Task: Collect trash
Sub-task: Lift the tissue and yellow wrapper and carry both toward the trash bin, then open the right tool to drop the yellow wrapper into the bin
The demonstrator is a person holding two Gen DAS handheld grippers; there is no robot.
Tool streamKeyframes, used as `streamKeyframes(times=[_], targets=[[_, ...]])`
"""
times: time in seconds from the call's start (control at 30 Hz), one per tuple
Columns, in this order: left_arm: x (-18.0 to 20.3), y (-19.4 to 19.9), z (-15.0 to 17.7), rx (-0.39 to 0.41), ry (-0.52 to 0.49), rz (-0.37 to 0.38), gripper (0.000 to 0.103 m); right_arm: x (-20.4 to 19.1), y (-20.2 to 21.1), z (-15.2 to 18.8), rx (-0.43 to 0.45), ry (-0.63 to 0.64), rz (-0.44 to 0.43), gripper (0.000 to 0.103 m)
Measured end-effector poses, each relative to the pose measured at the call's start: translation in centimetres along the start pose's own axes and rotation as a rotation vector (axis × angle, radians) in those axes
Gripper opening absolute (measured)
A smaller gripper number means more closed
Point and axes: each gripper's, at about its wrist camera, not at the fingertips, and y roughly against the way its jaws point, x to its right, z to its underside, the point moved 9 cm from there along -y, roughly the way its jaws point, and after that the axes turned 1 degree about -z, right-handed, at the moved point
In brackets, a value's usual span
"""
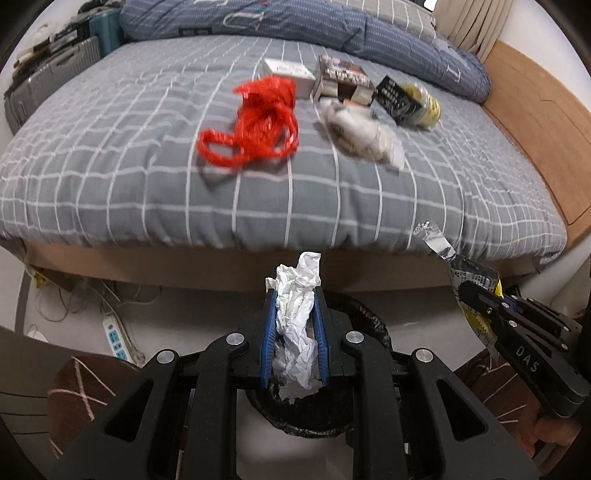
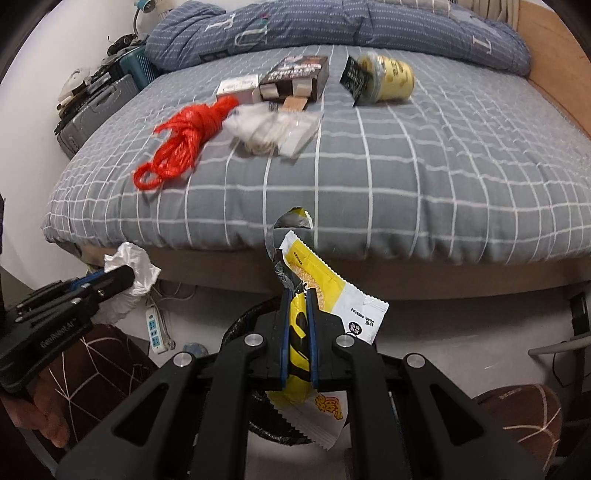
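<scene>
Left gripper (image 1: pixel 294 295) jaws clamped on a crumpled white tissue (image 1: pixel 297 332); the wad sticks out past the blue pads (image 1: pixel 269 332) and hangs below them too. Under it sits a bin lined with a black bag (image 1: pixel 365 321), on the floor in front of the bed (image 1: pixel 110 184).

Right gripper (image 2: pixel 296 295) jaws clamped on a yellow-and-white snack wrapper (image 2: pixel 332 291); the wrapper's silver inside curls up above the jaws, and its serrated end hangs below them. The same bin's rim (image 2: pixel 240 325) shows behind this gripper. In the left wrist view the right gripper is at the right edge, wrapper in its jaws; in the right wrist view the left gripper is at the left edge with the tissue, a hand (image 2: pixel 40 421) partly seen under it.

Still lying on the grey checked bed cover:
- red string bundle (image 1: pixel 258 122)
- crumpled clear plastic bag with whitish stuff (image 1: pixel 362 133), just beside the string
- small white box (image 1: pixel 288 72)
- dark open carton (image 1: pixel 341 81), next to the white box
- yellow cup on its side (image 2: pixel 391 79) with a black label or lid at its mouth

A folded blue quilt (image 2: pixel 332 26) lies at the far end of the bed. White power strip (image 1: pixel 116 338) on the floor, left of the bin. Suitcases (image 1: pixel 55 70) stand at the left of the bed.
</scene>
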Motion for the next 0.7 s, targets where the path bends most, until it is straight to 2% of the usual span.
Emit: streamKeyframes(times=[0.4,0.7], targets=[[-1.2,-4.1,3.4,-0.084,0.030,0.002,0.018,-1.1,-4.3,4.0,-0.107,0.013,-0.037,0.007],[-5.0,-5.4,4.5,-0.113,0.068,-0.062,0.018,-3.2,-8.9,6.2,-0.216,0.052,-0.081,0.010]])
